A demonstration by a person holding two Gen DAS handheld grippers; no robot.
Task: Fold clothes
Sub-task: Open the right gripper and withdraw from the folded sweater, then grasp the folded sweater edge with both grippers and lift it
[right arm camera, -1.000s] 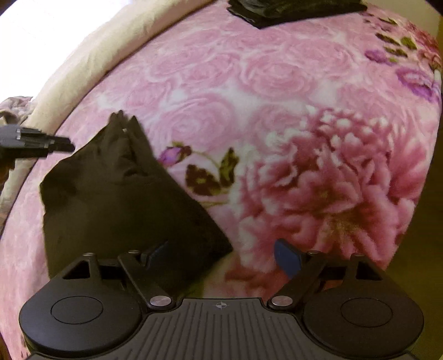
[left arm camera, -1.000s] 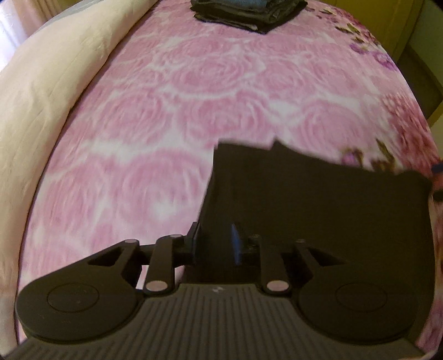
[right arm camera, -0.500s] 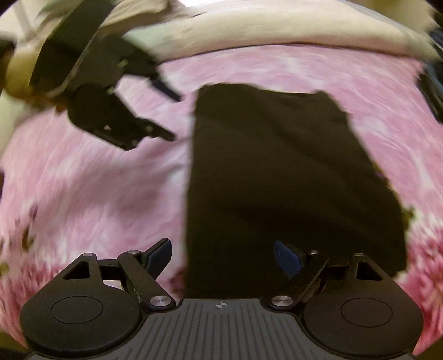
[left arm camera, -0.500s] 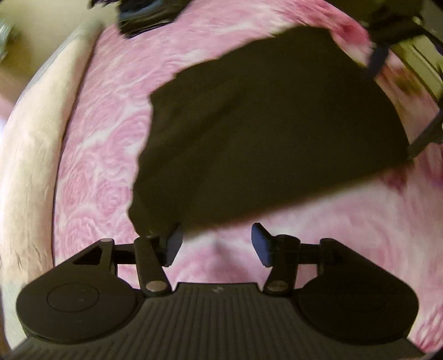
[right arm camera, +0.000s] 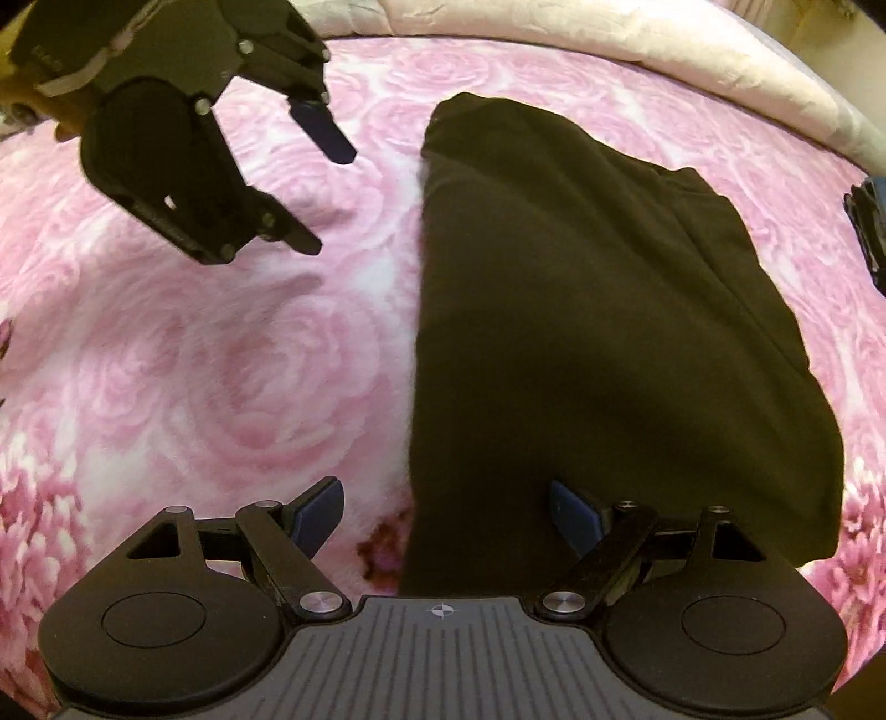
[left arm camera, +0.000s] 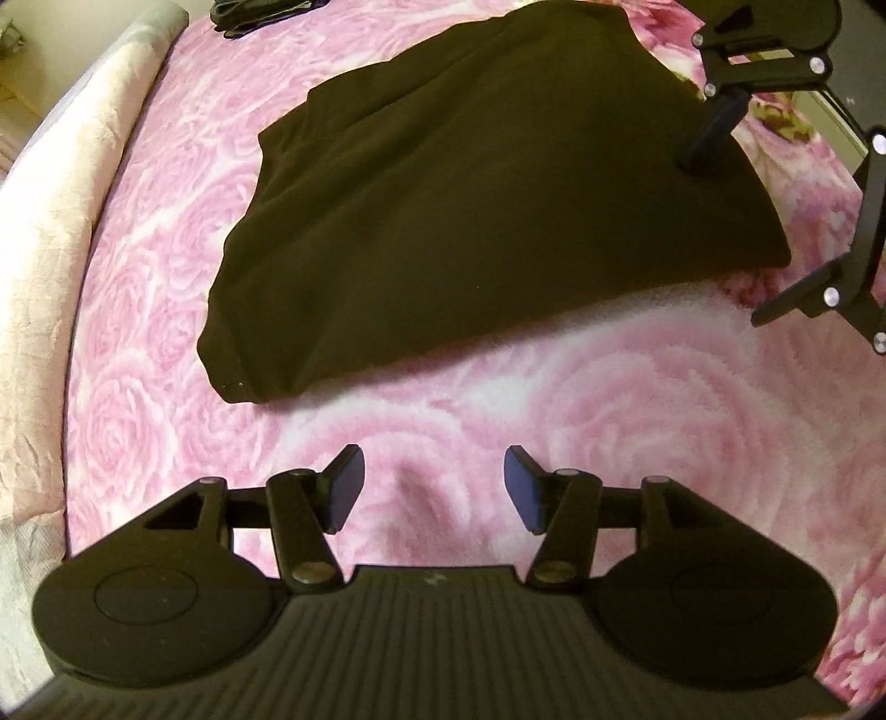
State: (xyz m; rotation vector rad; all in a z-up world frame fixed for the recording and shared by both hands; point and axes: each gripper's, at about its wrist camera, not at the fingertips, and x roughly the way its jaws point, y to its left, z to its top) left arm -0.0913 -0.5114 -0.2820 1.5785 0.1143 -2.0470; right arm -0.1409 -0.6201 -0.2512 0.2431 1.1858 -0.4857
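Bed: one, covered by a pink rose-print blanket (left arm camera: 637, 399); carries everything in view.
Cream bedding: one rolled band (left arm camera: 50, 232) along the bed's left edge in the left wrist view; the same band runs along the far edge in the right wrist view.
Dark garment: one, black (left arm camera: 487, 183), lying flat in a rough rectangle near the middle of the bed. Layered edges show on its top side (right arm camera: 681, 205), so it reads as already folded at least once. Neither tool holds it.
Folded stack: one dark pile (left arm camera: 260, 11) at the far edge of the bed, well apart from the garment. How many pieces are in it cannot be told.
Left hand-held gripper: one (left arm camera: 433, 490), wide open, nothing between the blue pads, hovering over bare blanket just short of the garment's near edge.
Right hand-held gripper: one (right arm camera: 446, 515), wide open and empty; the garment's near end lies between and below its fingers, no grip visible.
Step in hand (judgement): between folds, with the garment laid down and both tools free.
Next move (judgement): either take two corners of one short end and carry them over to the opposite end for another fold, or lift the piece to the stack. Both need a pinch through all layers, else the lower ones may slide.
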